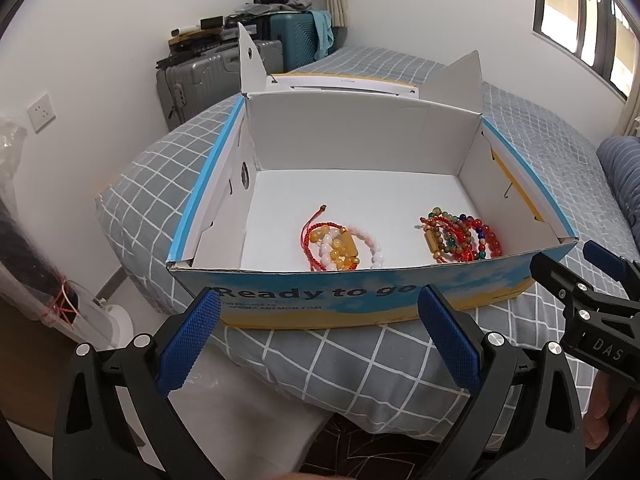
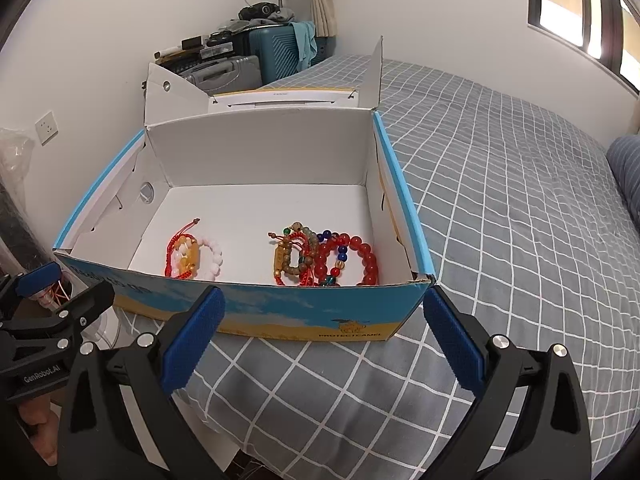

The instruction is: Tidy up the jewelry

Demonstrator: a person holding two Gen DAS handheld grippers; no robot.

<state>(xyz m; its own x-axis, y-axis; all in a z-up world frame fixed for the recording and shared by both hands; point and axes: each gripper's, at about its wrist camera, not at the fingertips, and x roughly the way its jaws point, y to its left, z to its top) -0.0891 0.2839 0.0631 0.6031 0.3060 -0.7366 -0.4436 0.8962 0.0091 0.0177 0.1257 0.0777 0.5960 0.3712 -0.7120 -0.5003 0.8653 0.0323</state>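
Observation:
An open cardboard box (image 1: 340, 300) (image 2: 280, 312) with a blue and yellow printed front sits on the bed. Two heaps of bead bracelets lie on its white floor. The left heap (image 1: 340, 248) (image 2: 192, 256) has red cord with yellow and pale pink beads. The right heap (image 1: 460, 238) (image 2: 324, 258) has red, blue, green and brown beads. My left gripper (image 1: 320, 320) is open in front of the box, with nothing between its fingers. My right gripper (image 2: 324, 320) is open too, also short of the box's front wall and holding nothing.
The box rests on a grey checked bedspread (image 2: 500, 220). Suitcases (image 1: 224, 76) piled with clutter stand against the far wall. A dark blue striped pillow (image 2: 628, 176) lies at the right. A hand (image 2: 36, 428) holds the left gripper's handle.

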